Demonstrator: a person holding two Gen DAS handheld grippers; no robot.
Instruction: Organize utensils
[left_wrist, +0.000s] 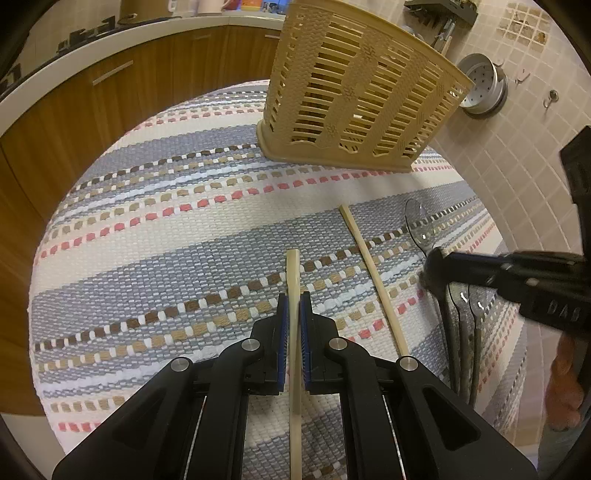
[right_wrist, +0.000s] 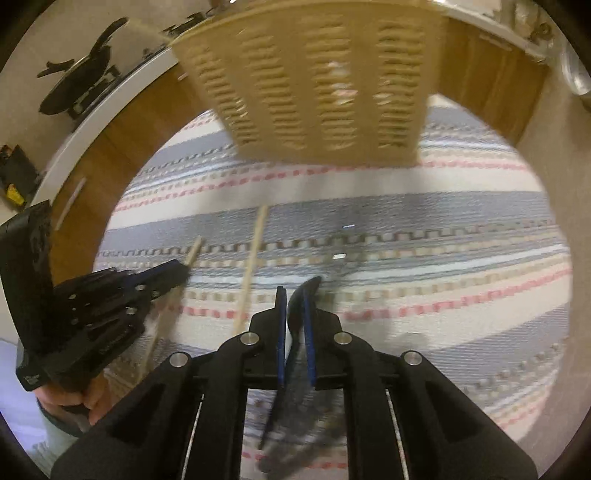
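My left gripper (left_wrist: 293, 299) is shut on a pale wooden chopstick (left_wrist: 293, 266), whose tip sticks out ahead of the pads above the mat. A second chopstick (left_wrist: 373, 277) lies on the mat just to its right. Further right lie clear plastic spoons (left_wrist: 419, 225), their handles side by side. My right gripper (left_wrist: 432, 267) pinches them near the bowls. In the blurred right wrist view, the right gripper (right_wrist: 295, 295) is shut on a smoky clear spoon (right_wrist: 291, 354). The left gripper (right_wrist: 181, 269) shows at the left with its chopstick (right_wrist: 195, 251). A beige slatted utensil basket (left_wrist: 354, 88) stands at the back.
A striped woven mat (left_wrist: 184, 221) covers the round table. A tiled wall carries a perforated metal holder (left_wrist: 480, 85) at the right. Wooden cabinets (left_wrist: 110, 96) curve behind. A person's hand (left_wrist: 565, 387) holds the right gripper's handle. A pan (right_wrist: 81, 74) sits on the far counter.
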